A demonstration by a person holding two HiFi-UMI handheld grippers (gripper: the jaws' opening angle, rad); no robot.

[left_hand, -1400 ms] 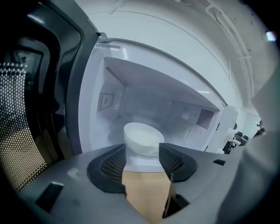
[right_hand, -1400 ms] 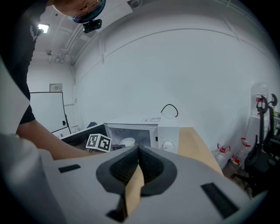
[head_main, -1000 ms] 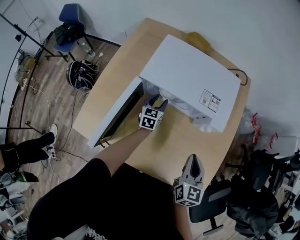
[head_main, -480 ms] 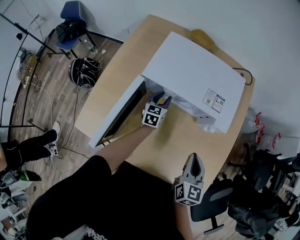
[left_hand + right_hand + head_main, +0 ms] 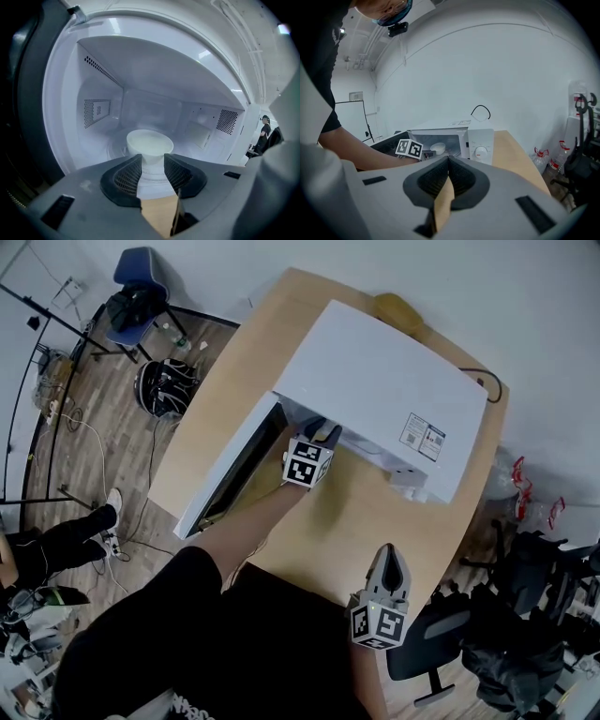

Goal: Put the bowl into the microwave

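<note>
Two claws are in view. Nearest the person, the right claw hovers at the near edge of the wooden surface, its jaws pressed together on nothing. Farther on, the left claw sits at the mouth of the white microwave, whose door stands open. This claw's jaws are narrowly apart and empty. Beyond its tips, the white bowl stands upright on the microwave floor.

Pretty bright, even room light overall; the microwave cavity glows bluish, glare around 1 o'clock. Gripper views fisheye-warped, dark corners.
</note>
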